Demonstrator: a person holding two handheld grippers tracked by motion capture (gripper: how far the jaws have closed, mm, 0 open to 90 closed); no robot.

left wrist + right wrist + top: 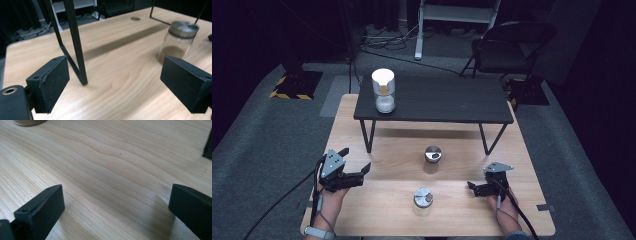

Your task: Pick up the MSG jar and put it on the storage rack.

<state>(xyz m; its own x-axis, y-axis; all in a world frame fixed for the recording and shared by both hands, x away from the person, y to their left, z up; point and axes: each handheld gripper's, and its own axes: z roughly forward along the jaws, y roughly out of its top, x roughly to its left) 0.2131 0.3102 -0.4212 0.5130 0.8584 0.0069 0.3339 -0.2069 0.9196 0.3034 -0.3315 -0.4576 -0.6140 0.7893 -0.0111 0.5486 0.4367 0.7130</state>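
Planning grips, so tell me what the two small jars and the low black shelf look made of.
Far jar and near jar: clear glass by their see-through walls, with dull brushed metal-looking lids. Low black shelf: matte black planked top, likely painted wood, on thin black metal-looking legs.

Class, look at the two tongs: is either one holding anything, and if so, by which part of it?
Nothing is held. The left tongs and the right tongs both stand open over the wooden table, jaws apart with only bare wood between them.

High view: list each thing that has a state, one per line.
Left tongs: open, holding nothing.
Right tongs: open, holding nothing.
Near jar: upright, lid on.
Far jar: upright, lid on.
White container: upright on the black shelf.
Folding chair: unfolded.
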